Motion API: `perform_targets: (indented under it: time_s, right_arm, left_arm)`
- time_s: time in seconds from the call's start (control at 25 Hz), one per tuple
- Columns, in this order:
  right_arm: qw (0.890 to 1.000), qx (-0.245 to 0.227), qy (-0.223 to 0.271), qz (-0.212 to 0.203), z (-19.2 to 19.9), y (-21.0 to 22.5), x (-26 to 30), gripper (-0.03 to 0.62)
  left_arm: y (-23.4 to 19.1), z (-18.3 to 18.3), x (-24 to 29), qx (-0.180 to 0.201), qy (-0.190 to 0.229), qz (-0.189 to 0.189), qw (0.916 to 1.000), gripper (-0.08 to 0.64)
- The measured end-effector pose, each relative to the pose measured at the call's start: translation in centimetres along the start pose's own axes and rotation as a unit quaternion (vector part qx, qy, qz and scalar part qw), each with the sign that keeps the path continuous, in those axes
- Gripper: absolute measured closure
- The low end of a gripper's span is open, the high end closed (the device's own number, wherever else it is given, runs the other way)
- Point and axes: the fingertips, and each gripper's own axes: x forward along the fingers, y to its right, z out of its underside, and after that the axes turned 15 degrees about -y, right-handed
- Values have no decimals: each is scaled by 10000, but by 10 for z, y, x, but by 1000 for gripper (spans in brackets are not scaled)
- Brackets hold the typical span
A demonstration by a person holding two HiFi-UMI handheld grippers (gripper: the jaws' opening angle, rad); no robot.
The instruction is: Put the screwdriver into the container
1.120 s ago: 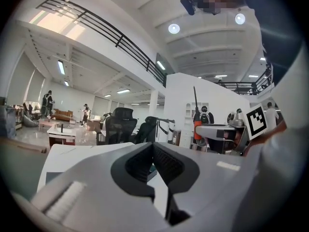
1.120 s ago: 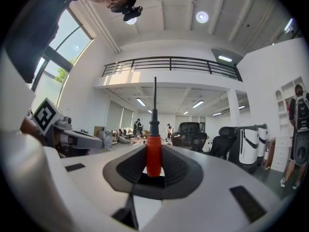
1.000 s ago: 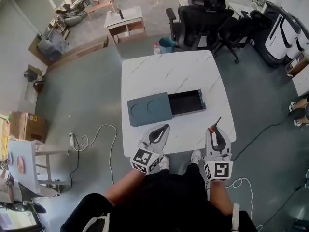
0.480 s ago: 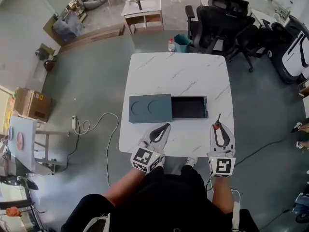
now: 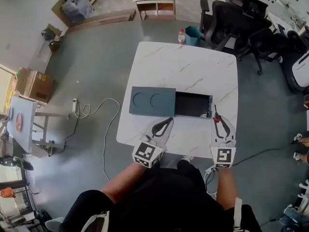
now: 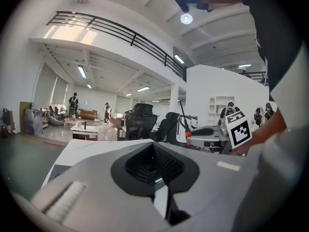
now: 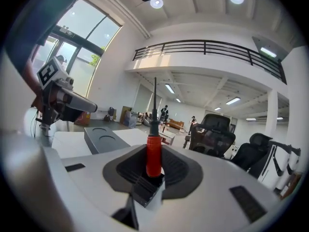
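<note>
Grippers number two: left gripper (image 6: 154, 164) closed on nothing, right gripper (image 7: 153, 167) clamped on one red-handled screwdriver (image 7: 153, 151), just right of one container (image 5: 193, 105), centre frame, on one table (image 5: 193, 71). Handle's base hides inside the grip; shaft barely shows from overhead.

Bright, even light fills every view. Round ceiling lamps (image 6: 186, 18) flare white overhead, and a tall window (image 7: 91, 37) on the left is washed out. The white table (image 5: 193, 71) gleams pale; shadows on the grey floor (image 5: 96, 81) are faint. Lines bend strongly toward the edges, and the gripper views' corners go black. Up close, the left gripper (image 6: 154, 146) and right gripper (image 7: 153, 151) look soft.
</note>
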Motion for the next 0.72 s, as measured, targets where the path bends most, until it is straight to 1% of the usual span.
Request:
perform_targets:
  time_s: [0.24, 0.44, 0.56, 0.72]
  right_arm:
    - [9975, -477, -378, -366, 20, -8, 33, 499]
    - [9896, -1092, -727, -591, 39, -18, 58, 499]
    - [9787, -1675, -915, -752, 49, -22, 73, 499]
    - [9566, -2435, -1245, -1002, 65, -29, 94, 499]
  left_arm:
    - [-5, 7, 7, 27, -128, -98, 9999, 551]
    - [-11, 15, 11, 45, -238, -168, 9996, 551]
    - [-15, 19, 13, -16, -278, -220, 9994, 551]
    - [-19, 23, 14, -125, -301, -288, 9991, 551]
